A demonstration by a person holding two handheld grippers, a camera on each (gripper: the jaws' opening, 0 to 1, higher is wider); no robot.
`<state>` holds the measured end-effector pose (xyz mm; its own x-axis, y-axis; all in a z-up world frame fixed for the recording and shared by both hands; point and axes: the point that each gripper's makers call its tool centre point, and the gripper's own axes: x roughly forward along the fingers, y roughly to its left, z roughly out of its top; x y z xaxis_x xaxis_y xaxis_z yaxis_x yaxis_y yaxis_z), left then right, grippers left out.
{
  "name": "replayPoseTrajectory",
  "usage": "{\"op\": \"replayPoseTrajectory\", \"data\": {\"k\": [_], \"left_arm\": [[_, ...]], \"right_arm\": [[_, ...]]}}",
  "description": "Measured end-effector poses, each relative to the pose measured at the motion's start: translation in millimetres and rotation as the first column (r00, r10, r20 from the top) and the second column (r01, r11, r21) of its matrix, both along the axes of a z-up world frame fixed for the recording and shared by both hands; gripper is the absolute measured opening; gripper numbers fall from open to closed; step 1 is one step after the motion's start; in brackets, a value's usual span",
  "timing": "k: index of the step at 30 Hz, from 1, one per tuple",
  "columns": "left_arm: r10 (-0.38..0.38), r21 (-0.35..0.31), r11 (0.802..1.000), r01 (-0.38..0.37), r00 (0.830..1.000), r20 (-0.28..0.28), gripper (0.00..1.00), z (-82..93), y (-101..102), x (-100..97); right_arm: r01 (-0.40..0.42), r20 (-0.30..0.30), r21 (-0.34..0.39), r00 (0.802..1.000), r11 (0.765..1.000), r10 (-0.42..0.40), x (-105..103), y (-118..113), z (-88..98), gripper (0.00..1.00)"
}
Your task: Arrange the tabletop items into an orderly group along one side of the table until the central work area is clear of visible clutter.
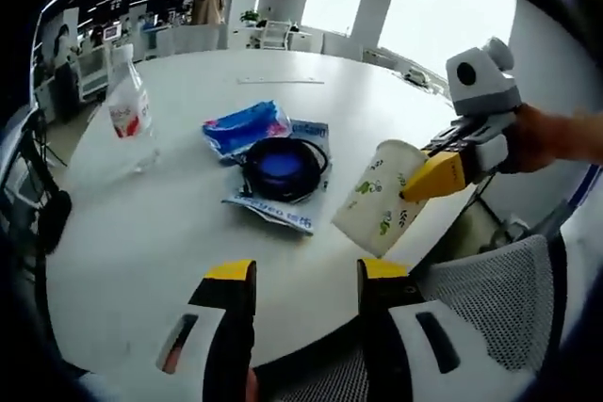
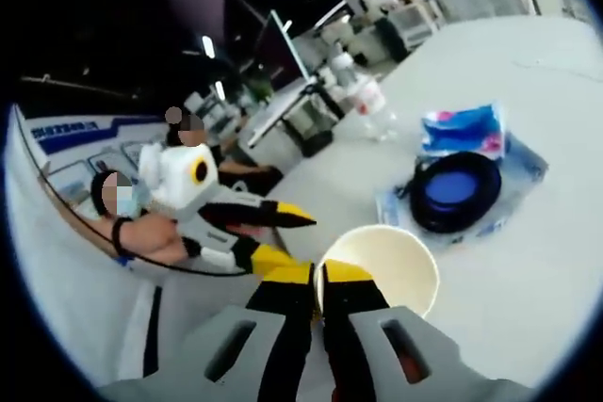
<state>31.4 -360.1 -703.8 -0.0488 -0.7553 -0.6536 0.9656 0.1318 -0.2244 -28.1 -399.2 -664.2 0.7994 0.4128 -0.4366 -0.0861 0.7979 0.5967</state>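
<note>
Right gripper: jaws pinched narrow on the rim of the paper cup, one jaw inside the mouth, one outside; a rim pinch suits a light, thin-walled cup.
Paper cup: held tilted in the air above the near right edge of the white round table, mouth toward the right gripper; in the left gripper view it hangs at the right, just beside the cluster.
Left gripper: jaws wide apart with nothing between them, low over the near table edge, probably free for the next item.
Cluster: blue tissue pack, black coil with blue centre lying on a flat printed packet, all touching near mid-table.
Water bottle: upright, far left, well apart from the cluster.
Judgement: the middle is not yet cleared; the cup looks bound for one side.
</note>
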Motion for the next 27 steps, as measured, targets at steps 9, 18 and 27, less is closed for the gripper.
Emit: {"op": "replayPoseTrajectory", "data": {"k": [9,18,27], "left_arm": [[0.109,-0.028,0.994,-0.109,0.994,-0.017,0.42,3.5,3,22.7],[0.131,-0.041,0.99,-0.133,0.991,-0.04,0.42,3.5,3,24.1],[0.116,-0.047,0.992,-0.12,0.99,-0.08,0.42,-0.4,0,14.1]], "right_arm": [[-0.011,-0.006,-0.016,1.0,1.0,0.011,12,-6,2.1,0.0],[-0.014,-0.01,-0.047,1.0,0.999,0.013,33,-17,2.9,0.0],[-0.05,-0.027,-0.103,0.999,0.993,0.047,66,-27,1.2,0.0]]}}
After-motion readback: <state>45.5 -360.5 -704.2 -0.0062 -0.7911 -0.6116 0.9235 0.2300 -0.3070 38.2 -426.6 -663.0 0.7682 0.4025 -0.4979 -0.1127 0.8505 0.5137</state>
